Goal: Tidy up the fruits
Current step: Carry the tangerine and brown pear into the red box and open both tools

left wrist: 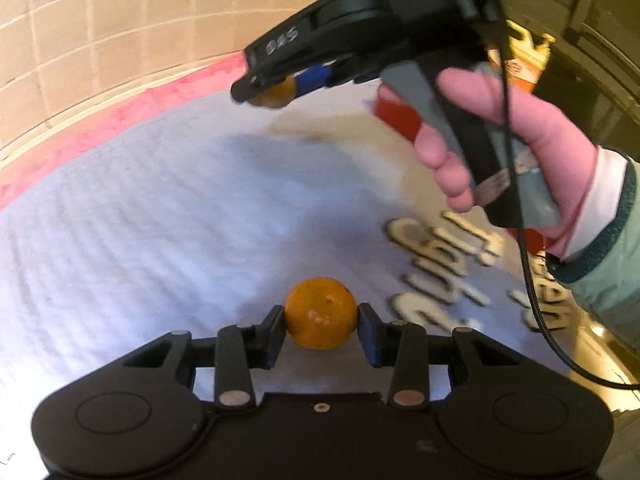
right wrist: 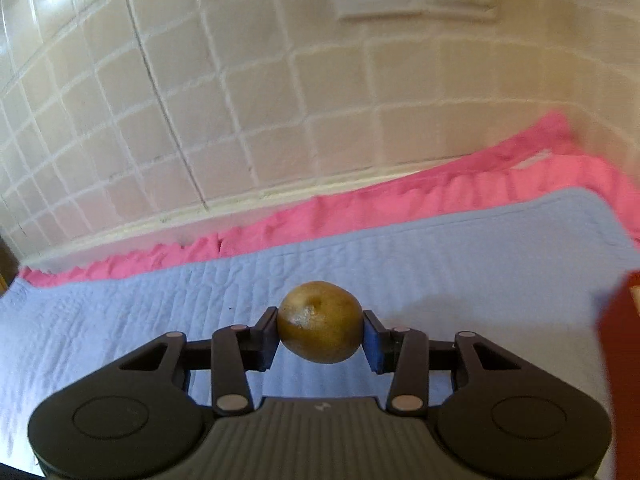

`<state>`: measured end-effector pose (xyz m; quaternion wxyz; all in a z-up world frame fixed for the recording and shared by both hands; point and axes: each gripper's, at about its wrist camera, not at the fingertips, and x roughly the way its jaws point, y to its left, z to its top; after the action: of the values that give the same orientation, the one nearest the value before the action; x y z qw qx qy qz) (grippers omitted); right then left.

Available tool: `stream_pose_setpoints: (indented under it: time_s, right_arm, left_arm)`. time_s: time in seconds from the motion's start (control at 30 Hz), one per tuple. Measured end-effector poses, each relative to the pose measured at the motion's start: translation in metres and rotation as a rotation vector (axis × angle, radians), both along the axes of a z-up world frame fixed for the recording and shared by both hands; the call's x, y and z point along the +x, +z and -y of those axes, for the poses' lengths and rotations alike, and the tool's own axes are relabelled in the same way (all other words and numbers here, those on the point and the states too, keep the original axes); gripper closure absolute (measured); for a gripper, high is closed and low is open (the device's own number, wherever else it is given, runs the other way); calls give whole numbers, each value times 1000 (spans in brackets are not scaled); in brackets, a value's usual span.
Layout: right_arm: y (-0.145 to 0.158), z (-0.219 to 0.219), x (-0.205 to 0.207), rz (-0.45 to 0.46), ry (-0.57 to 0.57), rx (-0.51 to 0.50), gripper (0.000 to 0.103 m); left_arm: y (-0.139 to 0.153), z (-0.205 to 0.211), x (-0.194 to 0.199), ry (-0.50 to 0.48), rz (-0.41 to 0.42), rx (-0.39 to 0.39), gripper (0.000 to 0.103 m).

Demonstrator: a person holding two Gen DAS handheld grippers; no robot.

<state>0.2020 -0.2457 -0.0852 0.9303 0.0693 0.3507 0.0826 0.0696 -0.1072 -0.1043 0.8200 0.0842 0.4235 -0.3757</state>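
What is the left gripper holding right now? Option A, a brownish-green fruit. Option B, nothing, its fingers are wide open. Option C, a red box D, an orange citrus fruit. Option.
D: in the left wrist view, the left gripper has its fingers pressed on both sides of the orange citrus fruit, above the pale blue quilted mat; the brownish-green fruit is in the right gripper.

Red object (right wrist: 622,360) cut off at right edge — lettering on the mat (left wrist: 444,272) blurred, half-hidden behind sleeve (left wrist: 608,272)
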Motion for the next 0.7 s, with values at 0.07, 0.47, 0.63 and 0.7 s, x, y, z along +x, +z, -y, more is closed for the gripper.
stream_pose_setpoints:
  time_s: [0.07,0.47,0.63,0.7]
  right_arm:
    - [12,17,-19,21,-40,10,58]
    - [50,161,-148,93,-435,48,58]
    - [60,209,-199,118,-579,49,58]
    - [64,223,-213,121,-614,45,58]
  left_arm:
    - [3,11,-7,-33,12,-1,57]
    - [34,101,-28,-301,112,-63,57]
    - [45,137,-29,-350,105,-98,57]
    - [48,152,-28,-372,131,-90,57]
